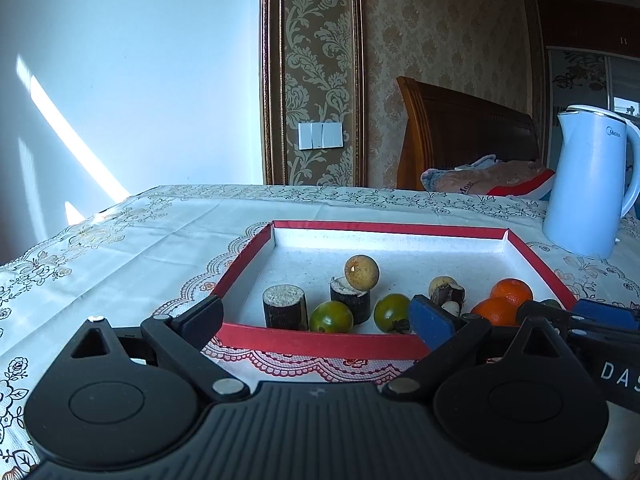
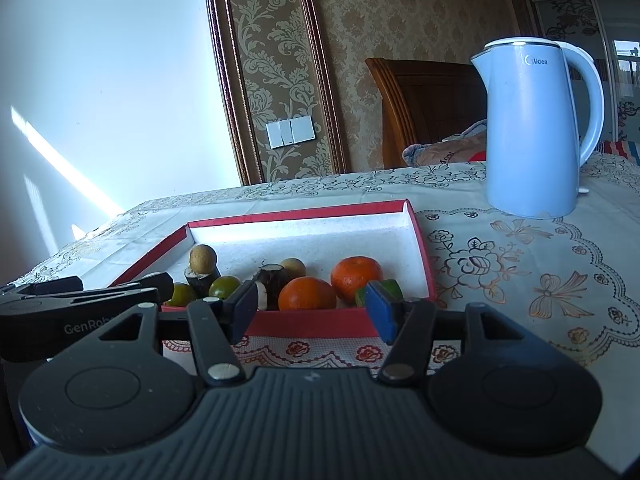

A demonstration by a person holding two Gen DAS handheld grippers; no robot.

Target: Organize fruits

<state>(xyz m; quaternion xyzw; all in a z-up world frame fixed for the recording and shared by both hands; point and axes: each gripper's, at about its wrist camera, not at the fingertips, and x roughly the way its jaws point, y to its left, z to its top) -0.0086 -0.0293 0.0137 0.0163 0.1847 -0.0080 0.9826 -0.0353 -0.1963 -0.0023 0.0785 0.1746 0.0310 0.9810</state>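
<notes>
Here, a red tray (image 1: 320, 342) with a white floor is lying on the lace tablecloth (image 1: 120, 248), and all the fruits are sitting inside it, near its front wall. Two green tomatoes (image 1: 331, 317) are resting beside two dark cut stalk pieces (image 1: 285, 306), and a tan round fruit (image 1: 361, 271) is sitting on top of one piece. Two oranges (image 2: 307, 293) are lying side by side toward the right of the tray, touching each other. The left gripper (image 1: 320, 312) is hovering just before the tray's front wall with its fingers standing wide apart, holding nothing. The right gripper (image 2: 312, 308) is also waiting at the front wall, its blue pads (image 2: 380, 312) spread and not pressing on anything, with the nearer orange showing between them. A light blue kettle (image 2: 532, 128) is standing behind the tray, on the right.
</notes>
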